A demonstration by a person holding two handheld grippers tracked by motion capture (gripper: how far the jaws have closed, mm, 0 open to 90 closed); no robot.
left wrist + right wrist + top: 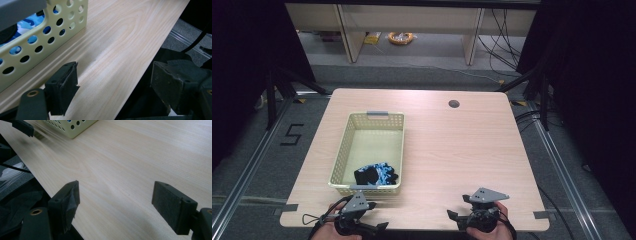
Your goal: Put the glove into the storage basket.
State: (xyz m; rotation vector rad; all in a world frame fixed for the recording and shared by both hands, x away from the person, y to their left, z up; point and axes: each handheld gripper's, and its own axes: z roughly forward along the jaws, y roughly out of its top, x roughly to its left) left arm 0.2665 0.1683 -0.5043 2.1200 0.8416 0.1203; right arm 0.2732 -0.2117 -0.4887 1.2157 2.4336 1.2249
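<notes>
— Grippers at the near edge, both idle. Where exactly?

— Left gripper (379,227) sits low at the front-left of the wooden table (452,145), held in the person's left hand (334,231); its jaws stand spread with nothing between them, one over the tabletop and the other past the table's edge. Right gripper (456,219) is at the front-right, in the right hand (492,227), jaws likewise wide apart over bare wood.

— And the thing nearest them?

— Pale yellow perforated basket (343,150) stands on the left half of the table, its near wall just beyond the left gripper. Inside, at the near end, lies a bundle of black and blue cloth (376,175). In the left gripper view, the basket (47,30) rises close on the left, and the blue cloth (30,22) shows through the holes and over the rim.

— Anything standing in the way?

— Basket's near wall stands between the left gripper and the cloth. Between the right gripper and the basket there is open tabletop; the right gripper view catches the basket's corner (72,127) far off at the top.

— Surroundings?

— Round cable hole (454,104) near the table's far edge; grey floor beyond, with wooden furniture legs (349,32), loose black cables (502,35) and a yellow coil (400,37).
</notes>
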